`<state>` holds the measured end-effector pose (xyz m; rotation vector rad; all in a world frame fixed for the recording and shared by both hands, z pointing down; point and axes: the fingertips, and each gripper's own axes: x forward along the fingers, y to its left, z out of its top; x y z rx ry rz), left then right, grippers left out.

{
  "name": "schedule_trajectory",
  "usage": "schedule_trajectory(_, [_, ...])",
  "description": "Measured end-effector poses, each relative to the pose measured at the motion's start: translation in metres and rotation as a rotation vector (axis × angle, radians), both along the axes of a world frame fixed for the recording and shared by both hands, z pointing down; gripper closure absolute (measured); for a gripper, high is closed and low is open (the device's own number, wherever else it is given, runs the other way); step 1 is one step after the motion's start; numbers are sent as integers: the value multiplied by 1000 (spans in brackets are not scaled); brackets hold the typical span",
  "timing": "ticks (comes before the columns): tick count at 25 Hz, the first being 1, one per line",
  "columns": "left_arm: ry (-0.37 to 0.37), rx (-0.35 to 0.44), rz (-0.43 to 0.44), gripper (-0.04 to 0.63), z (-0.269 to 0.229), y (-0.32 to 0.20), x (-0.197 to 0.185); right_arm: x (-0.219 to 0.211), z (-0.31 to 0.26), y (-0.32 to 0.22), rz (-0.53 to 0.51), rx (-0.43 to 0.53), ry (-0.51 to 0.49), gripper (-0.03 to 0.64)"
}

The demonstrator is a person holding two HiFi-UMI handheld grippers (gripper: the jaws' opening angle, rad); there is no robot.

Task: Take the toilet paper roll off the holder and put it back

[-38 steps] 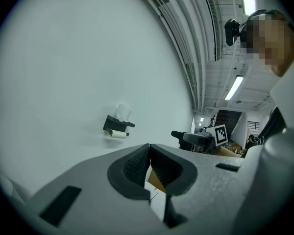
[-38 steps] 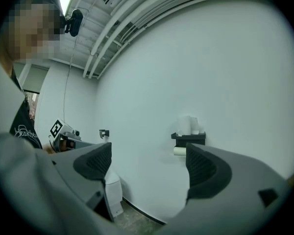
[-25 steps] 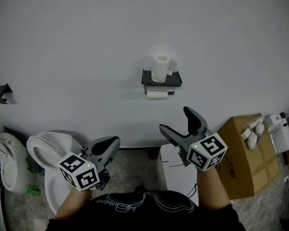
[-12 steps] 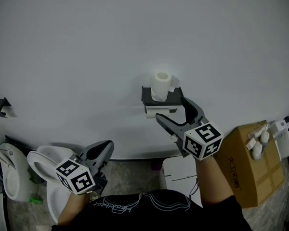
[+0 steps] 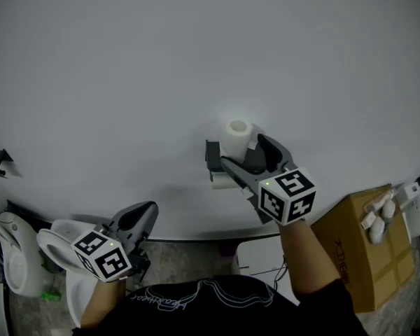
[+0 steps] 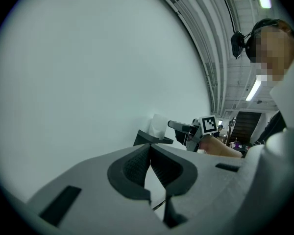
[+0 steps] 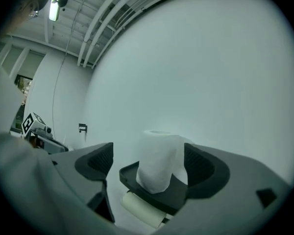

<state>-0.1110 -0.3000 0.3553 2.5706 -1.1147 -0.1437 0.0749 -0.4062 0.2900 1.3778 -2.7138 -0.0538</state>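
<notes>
- L: left gripper [image 5: 138,219] sits a bit lower than 0.5 s ago, by the toilet [image 5: 54,238]; jaws pressed together, nothing between.
- Mid: right gripper [image 5: 243,150] has moved fwd to the holder [image 5: 211,152]. Jaws are spread either side of the upright toilet paper roll [image 5: 236,136] on its shelf, not clamped.
- Spare roll [image 7: 139,209] under the shelf is partly cut off.
- R forearm reaches up, cube facing cam.

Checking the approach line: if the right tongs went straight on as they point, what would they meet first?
The upright toilet paper roll on the holder shelf, framed between the open jaws of the right tongs. Depth is unclear; the shelf edge might touch first.
</notes>
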Motion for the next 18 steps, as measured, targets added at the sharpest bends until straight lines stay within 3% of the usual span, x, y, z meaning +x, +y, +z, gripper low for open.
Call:
schedule_trajectory(12, [31, 60, -20, 589, -11, -33, 4, -6, 6, -35, -22, -125, 51, 270])
schedule_trajectory(18, [17, 73, -36, 589, -13, -33, 8, -2, 11, -39, -25, -137, 79, 326])
